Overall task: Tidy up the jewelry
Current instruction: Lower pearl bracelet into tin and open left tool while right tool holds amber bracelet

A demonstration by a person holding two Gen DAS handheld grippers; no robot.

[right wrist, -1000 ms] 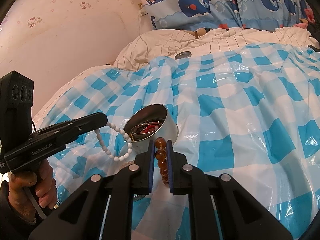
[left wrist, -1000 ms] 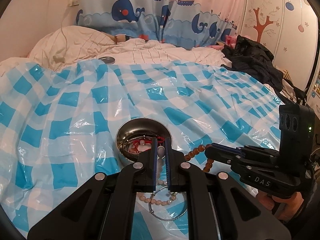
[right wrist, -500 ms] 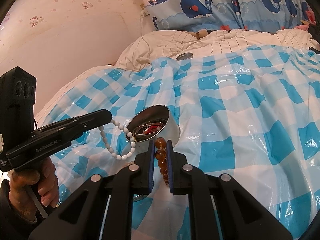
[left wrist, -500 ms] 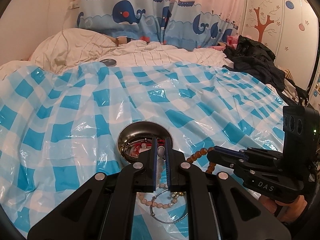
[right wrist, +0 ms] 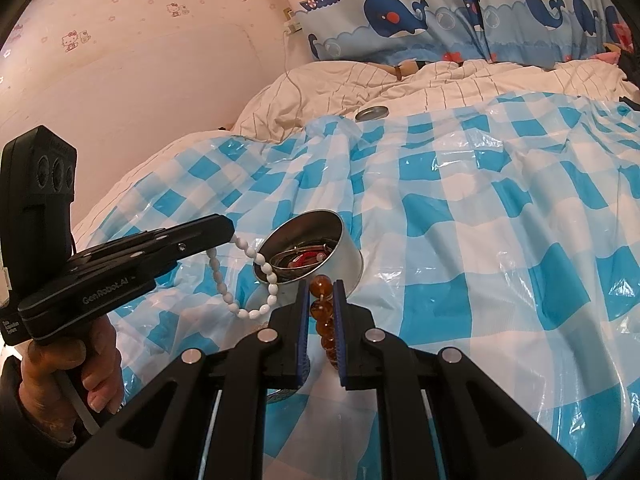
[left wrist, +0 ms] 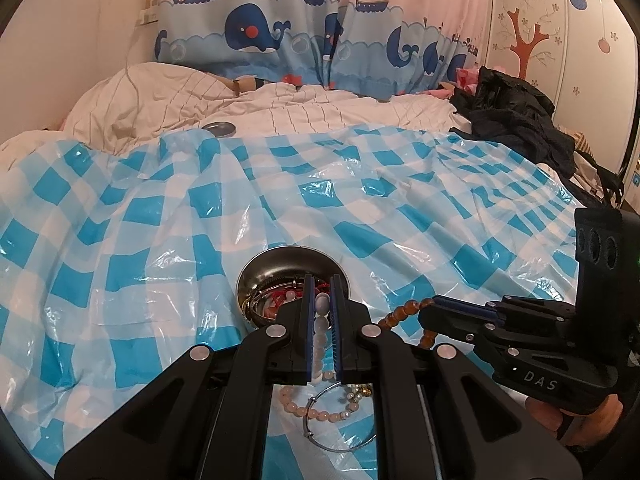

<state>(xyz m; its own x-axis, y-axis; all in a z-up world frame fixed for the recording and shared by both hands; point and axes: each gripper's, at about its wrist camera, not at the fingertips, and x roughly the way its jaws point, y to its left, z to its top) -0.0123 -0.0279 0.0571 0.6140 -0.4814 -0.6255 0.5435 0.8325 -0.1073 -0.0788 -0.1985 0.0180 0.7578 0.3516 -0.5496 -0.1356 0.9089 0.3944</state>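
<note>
Beyond the metal tin [right wrist: 320, 240], the checked plastic sheet [right wrist: 500, 208] lies open up to the lid [right wrist: 372, 112].

My left gripper [left wrist: 321, 280] is matte black, with blue-padded fingers [left wrist: 307, 320] and silver screws behind them. My right gripper [right wrist: 321, 285] matches; its handle reads "DAS". A dark sleeve [right wrist: 16, 432] covers my left wrist.

Both grippers, left [left wrist: 321, 304] and right [right wrist: 322, 300], point downward (side by side), jaws clamped, each gripped by a hand [right wrist: 68, 376].
</note>
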